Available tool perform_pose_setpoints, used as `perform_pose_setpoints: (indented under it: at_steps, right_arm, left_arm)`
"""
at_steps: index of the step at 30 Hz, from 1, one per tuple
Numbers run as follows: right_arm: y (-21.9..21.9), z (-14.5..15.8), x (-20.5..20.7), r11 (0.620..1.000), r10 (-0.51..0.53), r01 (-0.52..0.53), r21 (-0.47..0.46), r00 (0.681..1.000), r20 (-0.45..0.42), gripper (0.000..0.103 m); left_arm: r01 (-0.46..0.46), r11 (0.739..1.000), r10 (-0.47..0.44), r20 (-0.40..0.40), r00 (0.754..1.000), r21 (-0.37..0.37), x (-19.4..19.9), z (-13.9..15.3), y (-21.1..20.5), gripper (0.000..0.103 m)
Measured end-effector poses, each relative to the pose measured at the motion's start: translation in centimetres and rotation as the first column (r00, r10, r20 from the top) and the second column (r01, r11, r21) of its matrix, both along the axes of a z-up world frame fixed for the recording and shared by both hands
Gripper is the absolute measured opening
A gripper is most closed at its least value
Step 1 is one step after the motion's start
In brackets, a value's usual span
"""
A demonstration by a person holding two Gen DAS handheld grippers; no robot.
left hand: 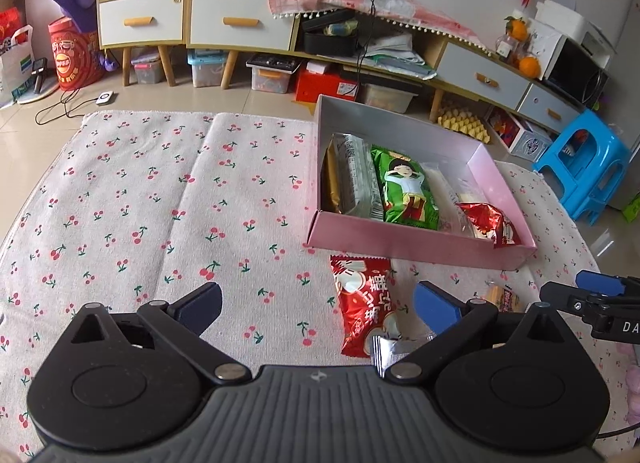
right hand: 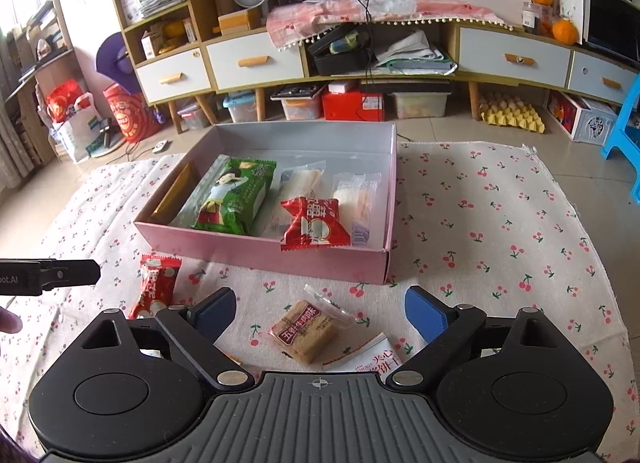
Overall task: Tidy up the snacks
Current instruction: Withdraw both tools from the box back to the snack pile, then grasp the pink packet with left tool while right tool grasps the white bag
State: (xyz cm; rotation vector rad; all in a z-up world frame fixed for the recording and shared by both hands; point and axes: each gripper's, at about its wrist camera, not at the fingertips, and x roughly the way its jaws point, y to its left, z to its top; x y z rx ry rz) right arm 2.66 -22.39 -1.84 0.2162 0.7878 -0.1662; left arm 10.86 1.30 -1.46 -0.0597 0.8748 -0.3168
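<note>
- Now, in the left wrist view, the left gripper (left hand: 318, 309) has its jaws spread wide and empty above a long red snack packet (left hand: 366, 305) lying on the cherry-print cloth (left hand: 140, 199), just before the shallow pink cardboard box (left hand: 420, 245).
- In the right wrist view, the right gripper (right hand: 320, 313) has released jaws, empty, over a brown biscuit in clear wrap (right hand: 306, 331); the box holds a green snack bag (right hand: 236, 197).

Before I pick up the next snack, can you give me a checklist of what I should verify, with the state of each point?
1. Left tongs open and empty: ok.
2. Right tongs open and empty: ok.
3. Brown biscuit pack lies free on the cloth between the right tongs' fingers: ok.
4. Long red snack pack lies on the cloth outside the box, ahead of the left tongs: ok.
5. Pink box has free room at its far end: ok.
6. Small red snack lies fully inside the box: not ok, it rests on the front wall.
</note>
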Motion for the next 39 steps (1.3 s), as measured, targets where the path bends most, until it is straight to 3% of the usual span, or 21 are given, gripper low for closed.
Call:
perform_pose_setpoints:
  at_steps: [12, 18, 26, 33, 39]
  right_arm:
    - [0.8, -0.3, -1.7, 0.999, 0.046, -0.046, -0.012, 0.998, -0.038, 0.093]
    - [1.0, -1.0, -2.4, 0.999, 0.045, -0.045, -0.003, 0.993, -0.113, 0.094]
    - [0.6, -2.4, -3.0, 0.995, 0.004, 0.018, 0.096, 0.974, -0.227, 0.094]
    - [-0.4, -3.9, -2.6, 0.965, -0.049, 0.122, 0.232, 0.953, -0.299, 0.094]
    - [-0.5, -4.4, -2.4, 0.956, -0.076, 0.160, 0.247, 0.944, -0.321, 0.094]
  left_arm:
    - [0.058, 0.997, -0.056, -0.046, 0.997, 0.045, -2.5, -1.3, 0.0, 0.102]
    - [0.099, 0.995, -0.097, -0.087, 0.991, 0.026, -4.1, -1.5, -1.2, 0.102]
    - [0.156, 0.986, -0.147, -0.154, 0.977, 0.051, -6.4, -2.4, -4.2, 0.102]
    - [0.171, 0.981, -0.150, -0.197, 0.969, 0.091, -7.9, -3.8, -6.7, 0.097]
    - [0.131, 0.987, -0.110, -0.202, 0.973, 0.096, -8.3, -4.1, -6.9, 0.091]
